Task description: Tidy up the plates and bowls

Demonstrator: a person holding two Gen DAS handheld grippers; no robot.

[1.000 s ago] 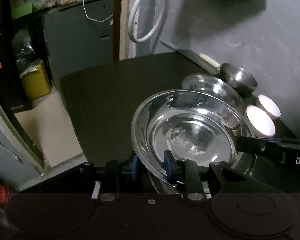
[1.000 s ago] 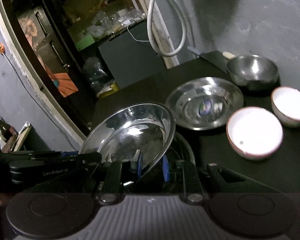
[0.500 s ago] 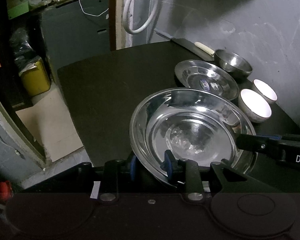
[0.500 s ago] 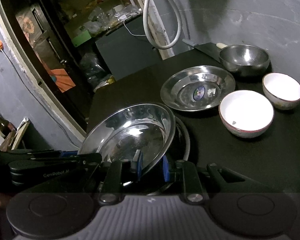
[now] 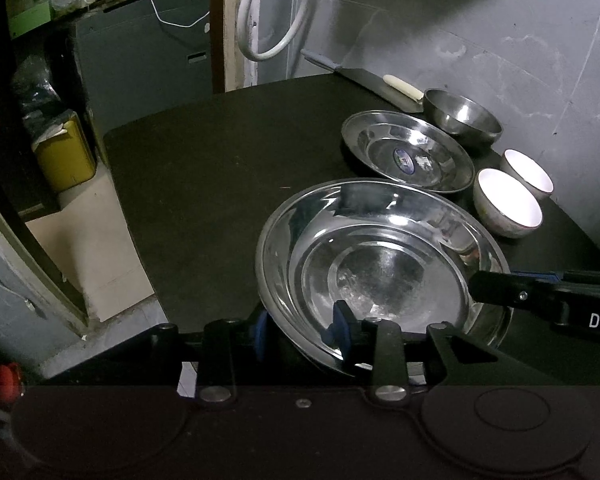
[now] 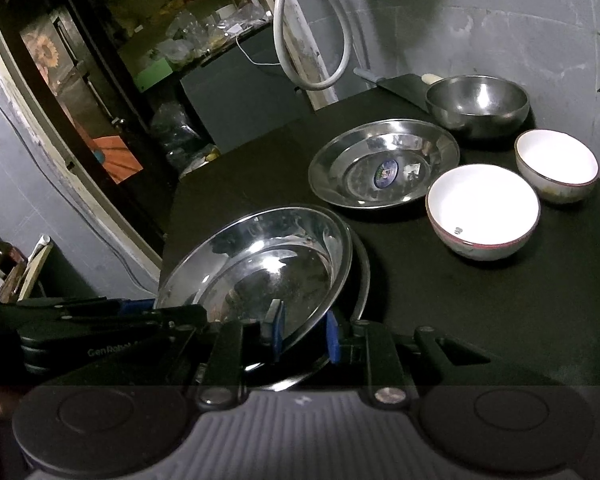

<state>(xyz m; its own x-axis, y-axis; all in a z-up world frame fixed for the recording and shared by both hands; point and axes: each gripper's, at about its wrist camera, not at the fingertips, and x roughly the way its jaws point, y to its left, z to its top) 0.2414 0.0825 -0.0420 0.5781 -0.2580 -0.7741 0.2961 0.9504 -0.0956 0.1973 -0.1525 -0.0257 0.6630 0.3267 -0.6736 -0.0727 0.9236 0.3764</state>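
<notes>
- Left wrist view: the left gripper (image 5: 300,330) straddles the near rim of the big steel plate (image 5: 380,268), tilted above the black table (image 5: 204,176); its jaws have just been widening, loosening on the rim.
- Right wrist view: the right gripper (image 6: 302,332) pinches the plate's (image 6: 260,264) opposite rim, jaws narrow.

On the bench (image 6: 440,300) there are three steel plates (image 6: 384,162) (two of them are stacked, one (image 6: 260,260) above the other (image 6: 362,276)), one steel bowl (image 6: 478,104), two white bowls (image 6: 482,210) and one knife (image 5: 364,78).
</notes>
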